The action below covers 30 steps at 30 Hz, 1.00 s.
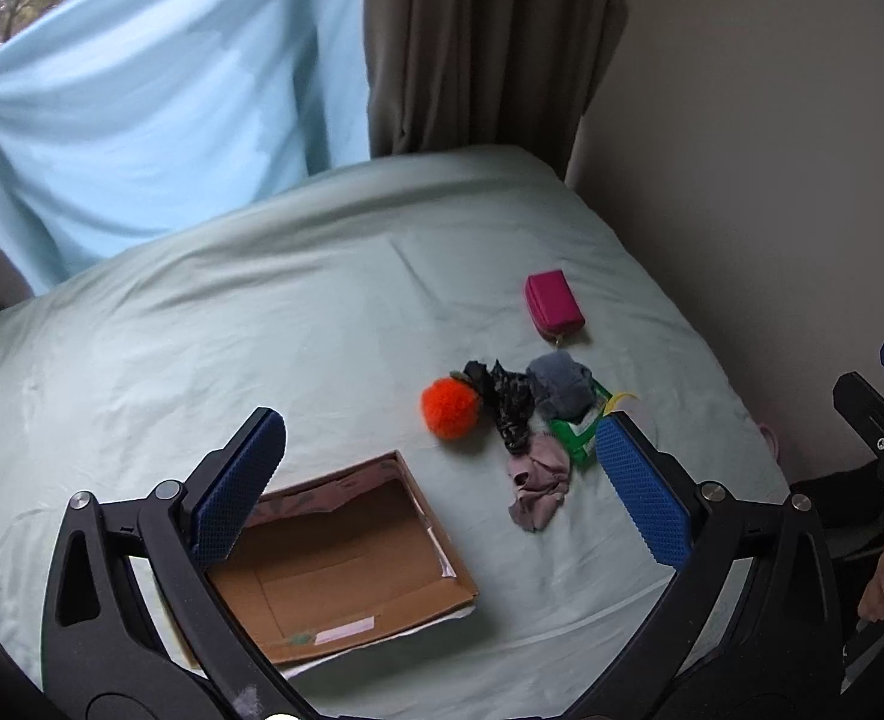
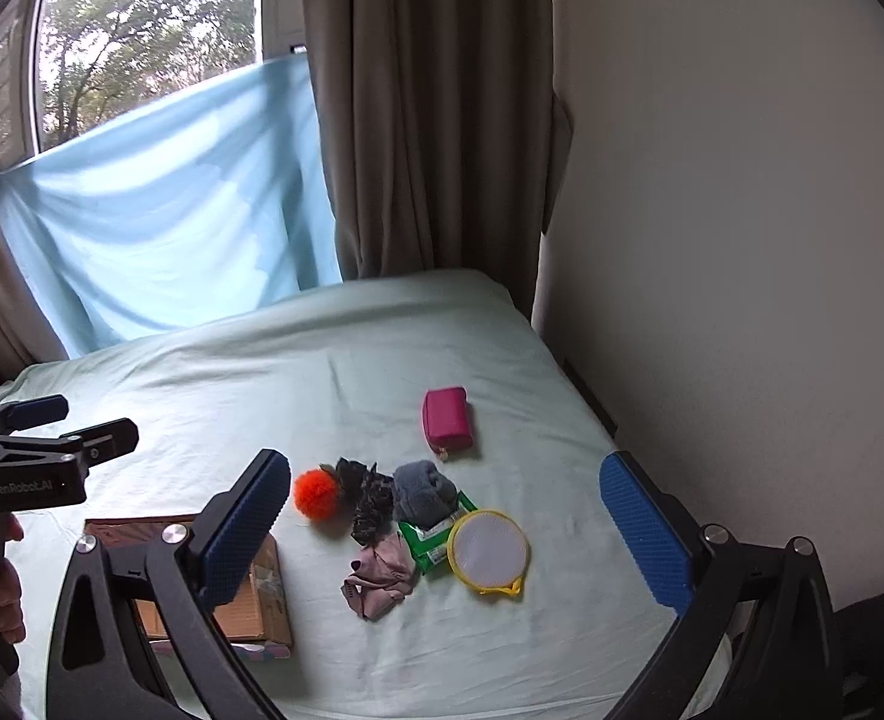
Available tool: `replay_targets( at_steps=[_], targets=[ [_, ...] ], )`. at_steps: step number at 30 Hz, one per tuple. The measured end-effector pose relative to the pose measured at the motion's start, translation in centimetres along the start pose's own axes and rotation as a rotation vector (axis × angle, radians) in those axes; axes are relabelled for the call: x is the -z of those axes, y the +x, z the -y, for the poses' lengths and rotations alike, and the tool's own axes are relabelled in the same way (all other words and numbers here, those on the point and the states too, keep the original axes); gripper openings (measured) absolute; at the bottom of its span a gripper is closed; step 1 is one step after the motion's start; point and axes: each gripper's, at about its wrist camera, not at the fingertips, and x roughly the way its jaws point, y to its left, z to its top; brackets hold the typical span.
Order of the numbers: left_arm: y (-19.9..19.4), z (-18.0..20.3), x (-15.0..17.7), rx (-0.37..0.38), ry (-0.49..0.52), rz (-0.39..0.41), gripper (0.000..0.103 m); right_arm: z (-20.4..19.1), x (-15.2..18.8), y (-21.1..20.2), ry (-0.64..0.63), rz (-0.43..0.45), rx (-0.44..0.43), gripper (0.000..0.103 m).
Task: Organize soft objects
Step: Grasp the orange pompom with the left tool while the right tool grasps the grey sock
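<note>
Cardboard box lies empty on the bed; soft items cluster beside it. Both grippers' fingers stand apart, holding nothing. Risk: tangled black scrunchie and pink cloth may lift together.

The bed is covered with a pale green sheet. An open cardboard box lies near left. Right of it, a cluster lies on the sheet: orange pompom, dark patterned cloth, grey fabric, green packet, pink cloth, round yellow-rimmed pouch. A magenta pouch lies farther back, apart.
</note>
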Motion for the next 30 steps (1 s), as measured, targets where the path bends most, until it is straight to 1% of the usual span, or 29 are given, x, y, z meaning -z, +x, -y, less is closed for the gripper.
replay_targets(
  at_steps=[3,7,8,11,15,17,18,19,21,26,30],
  targets=[
    [5.0,-0.1,-0.3,0.022,0.051,-0.076,0.103,-0.1,0.9,4.0,-0.005,-0.056,0.004,0.103],
    [10.9,0.1,-0.5,0.065,0.111,-0.172,0.102,-0.1,1.9,9.0,0.007,-0.124,-0.027,0.103],
    [12.4,0.0,-0.6,0.072,0.121,-0.194,0.102,-0.2,2.1,10.0,0.003,-0.130,-0.031,0.103],
    [16.3,0.0,-0.7,0.088,0.154,-0.248,0.102,-0.8,2.9,13.6,-0.048,-0.151,-0.037,0.103],
    [21.0,0.3,-0.8,0.089,0.217,-0.313,0.102,-1.5,4.0,18.6,-0.090,-0.197,-0.049,0.103],
    [23.5,0.2,-0.7,0.088,0.225,-0.362,0.102,-1.7,4.7,21.3,-0.106,-0.236,-0.041,0.103],
    [24.8,0.2,-0.6,0.101,0.219,-0.392,0.102,-1.9,5.1,23.0,-0.116,-0.263,-0.023,0.103],
    [25.9,0.1,-0.5,0.111,0.212,-0.420,0.102,-2.0,5.4,24.0,-0.119,-0.280,-0.017,0.103],
    [27.9,0.2,-0.3,0.104,0.220,-0.453,0.102,-2.2,6.2,26.2,-0.123,-0.314,-0.025,0.103],
    [32.2,1.2,0.1,0.098,0.298,-0.509,0.102,-2.8,7.2,30.0,-0.174,-0.362,-0.034,0.100],
    [35.0,1.5,0.6,0.107,0.323,-0.565,0.102,-2.9,7.9,33.2,-0.209,-0.400,-0.044,0.100]
  ],
)
